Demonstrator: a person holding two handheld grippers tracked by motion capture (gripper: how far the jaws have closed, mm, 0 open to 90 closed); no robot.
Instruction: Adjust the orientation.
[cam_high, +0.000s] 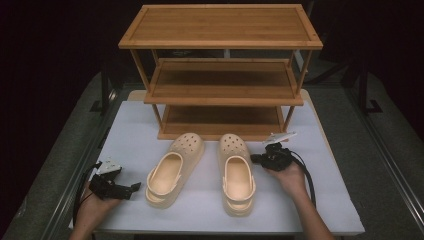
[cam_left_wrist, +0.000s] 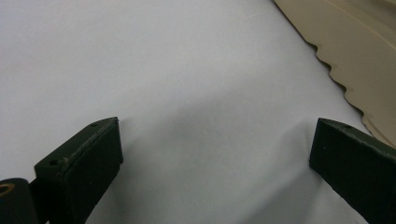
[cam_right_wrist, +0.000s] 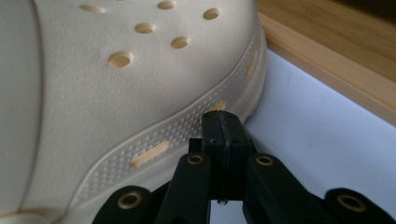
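Right clog (cam_high: 237, 172) lies on the white table cover (cam_high: 330, 200) with its toe toward the wooden rack (cam_high: 220, 70), just in front of the bottom shelf (cam_high: 220, 122). Left clog (cam_high: 175, 170) lies beside it, angled, the two toes near each other and the heels farther apart.

Right gripper (cam_high: 256, 159) sits at the outer side of the right clog, near the toe. In the right gripper view its jaws are pressed together with nothing between them, and the closed tip (cam_right_wrist: 222, 128) meets or nearly meets the ribbed sole band (cam_right_wrist: 154, 151). Left gripper (cam_high: 136, 187) rests near the heel of the left clog; in the left gripper view its jaws stand spread wide over bare cover, with the sole edge (cam_left_wrist: 345, 60) at upper right.

Judged step: approach for lifting the clogs onto the rack.

Procedure:
1. Spread the right jaws before contact; a closed tip only pushes the shoe.
2. Take the side wall or heel rim, one jaw inside and one outside.
3. Avoid the rounded toe, which may slip out.
4. Lift level and clear the shelf's front lip before setting down.
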